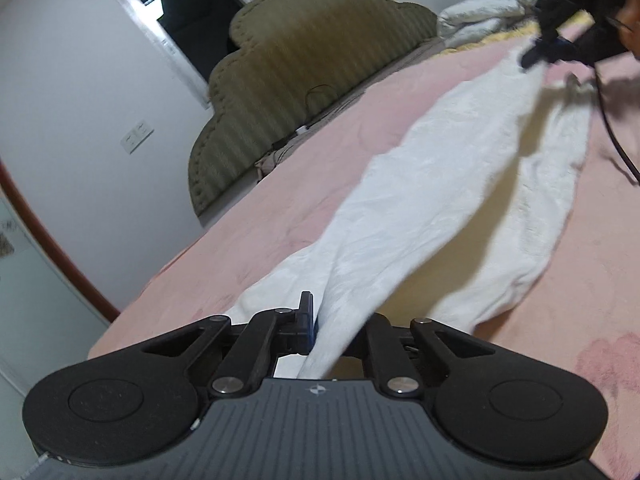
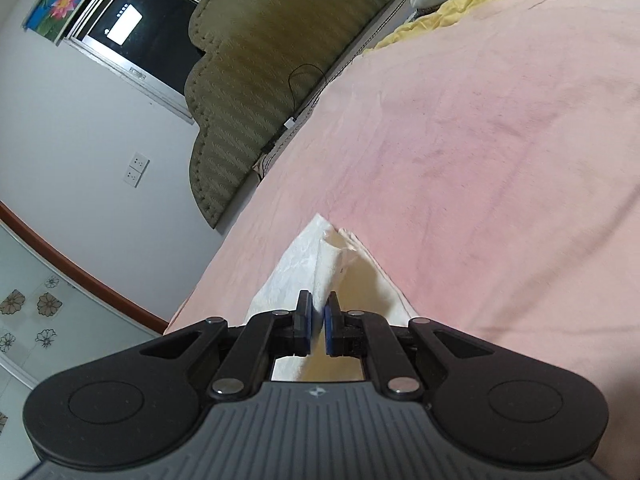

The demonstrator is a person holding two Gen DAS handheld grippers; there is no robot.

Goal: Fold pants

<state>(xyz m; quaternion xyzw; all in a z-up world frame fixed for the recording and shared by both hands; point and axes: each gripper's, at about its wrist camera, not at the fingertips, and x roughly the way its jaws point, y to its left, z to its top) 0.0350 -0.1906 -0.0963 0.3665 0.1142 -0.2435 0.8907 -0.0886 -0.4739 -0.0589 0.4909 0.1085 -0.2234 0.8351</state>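
White pants stretch along the pink bedsheet. One leg is lifted taut between both grippers, the other leg lies flat on the sheet to the right. My left gripper is shut on the near end of the lifted leg; its right finger is hidden by the cloth. My right gripper shows in the left wrist view at the far end, shut on the cloth. In the right wrist view my right gripper pinches a white corner of the pants above the sheet.
An olive padded headboard stands at the bed's far side against a white wall with sockets. Crumpled white bedding and a yellow blanket lie at the far end. A black cable hangs at right.
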